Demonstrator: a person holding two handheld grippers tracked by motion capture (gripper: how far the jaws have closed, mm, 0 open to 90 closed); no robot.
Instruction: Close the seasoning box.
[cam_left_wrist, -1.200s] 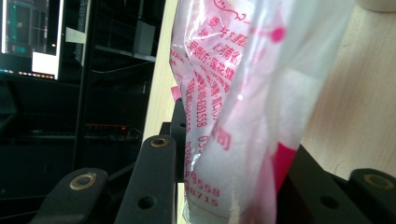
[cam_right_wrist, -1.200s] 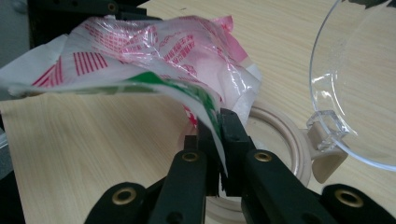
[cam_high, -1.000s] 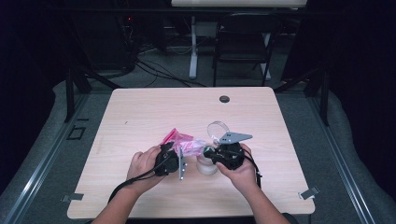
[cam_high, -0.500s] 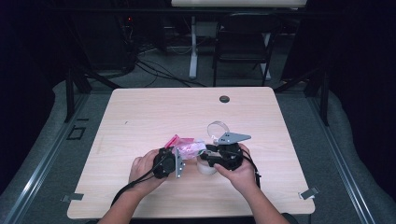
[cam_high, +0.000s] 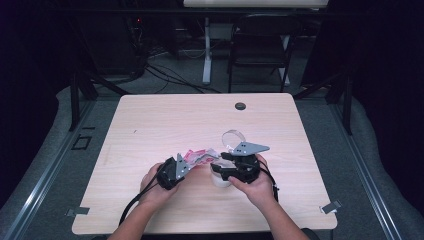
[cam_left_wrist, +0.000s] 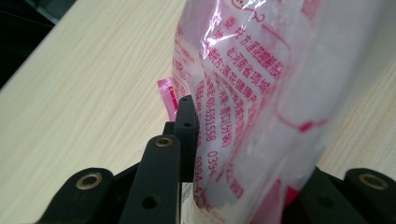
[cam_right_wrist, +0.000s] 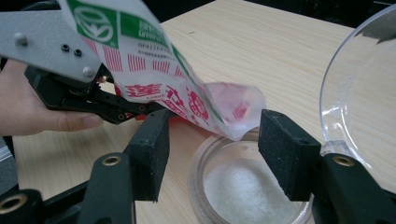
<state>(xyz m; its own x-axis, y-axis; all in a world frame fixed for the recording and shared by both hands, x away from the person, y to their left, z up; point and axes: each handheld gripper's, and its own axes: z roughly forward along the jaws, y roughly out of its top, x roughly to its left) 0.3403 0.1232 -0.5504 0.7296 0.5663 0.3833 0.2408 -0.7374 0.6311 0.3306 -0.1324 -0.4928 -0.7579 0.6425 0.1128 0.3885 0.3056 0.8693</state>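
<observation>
A clear plastic bag with red print (cam_high: 198, 155) is tipped toward a round white tub of white powder (cam_high: 220, 180). My left gripper (cam_high: 172, 172) is shut on the bag (cam_left_wrist: 243, 93), its left pad (cam_left_wrist: 187, 130) pressed against the film. My right gripper (cam_high: 234, 169) hovers just over the tub. In the right gripper view its jaws (cam_right_wrist: 217, 135) have just been opening and stand wide apart. The bag's lower corner (cam_right_wrist: 233, 112) hangs between them, untouched by either pad, above the powder in the tub (cam_right_wrist: 247, 191).
A clear round lid (cam_high: 233, 137) lies just behind the right gripper and rises at the right edge of the right gripper view (cam_right_wrist: 364, 93). A dark round grommet (cam_high: 240, 106) is set in the wooden table (cam_high: 150, 125) near its far edge.
The left gripper has come lower and nearer the tub, bringing the bag down with it. The right hand has stayed over the tub.
</observation>
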